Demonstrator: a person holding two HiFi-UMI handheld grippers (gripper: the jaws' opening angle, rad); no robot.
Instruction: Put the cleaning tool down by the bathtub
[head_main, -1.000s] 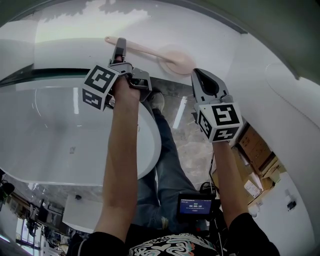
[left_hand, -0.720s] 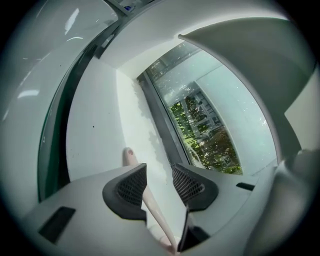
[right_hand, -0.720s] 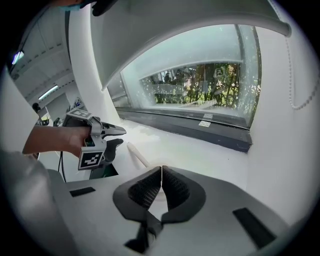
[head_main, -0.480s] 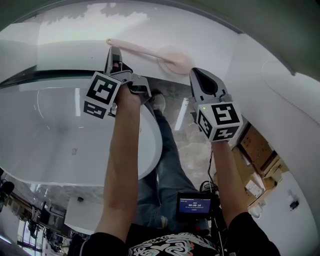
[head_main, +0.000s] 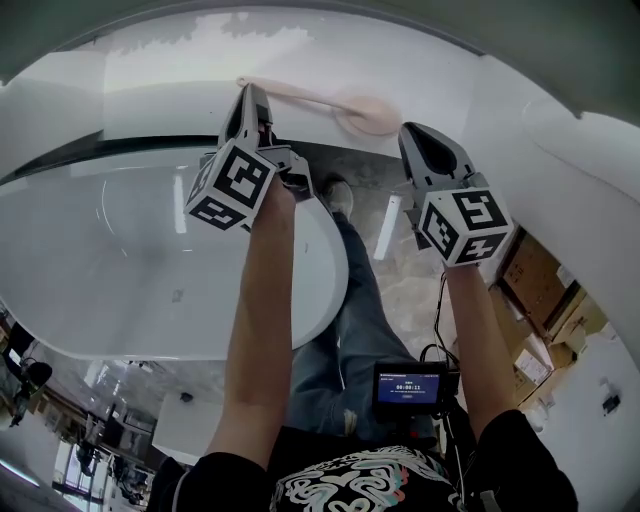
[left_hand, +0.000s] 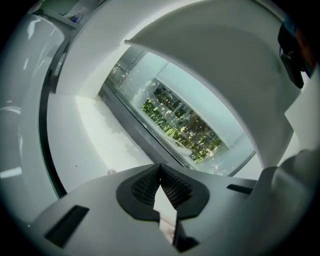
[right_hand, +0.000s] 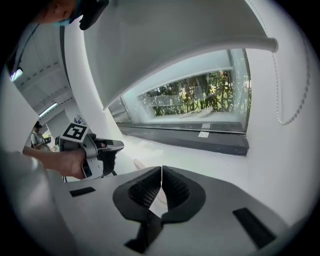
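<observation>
The cleaning tool (head_main: 318, 101), a pale pink long-handled brush, lies flat on the white ledge (head_main: 170, 70) behind the bathtub (head_main: 120, 290). Its round head (head_main: 365, 117) points right. My left gripper (head_main: 252, 98) hangs just above the handle, shut, with nothing between its jaws. In the left gripper view (left_hand: 160, 167) the pads meet, and the handle's pink tip (left_hand: 111, 171) peeps out below. My right gripper (head_main: 418, 137) is shut and empty, near the brush head and clear of it. The right gripper view (right_hand: 161, 170) shows the handle (right_hand: 138, 163) on the ledge and the left gripper (right_hand: 109, 148).
A window with greenery (right_hand: 200, 107) runs behind the ledge, and a bead chain (right_hand: 282, 100) hangs at its right. Below are the person's jeans (head_main: 350, 330), a shoe (head_main: 338, 198), a small screen (head_main: 406, 385) and cardboard boxes (head_main: 540, 285) on the right.
Both grippers have risen off the ledge. The left one has rolled and now sits clear of the handle. The brush stays where it lay.
</observation>
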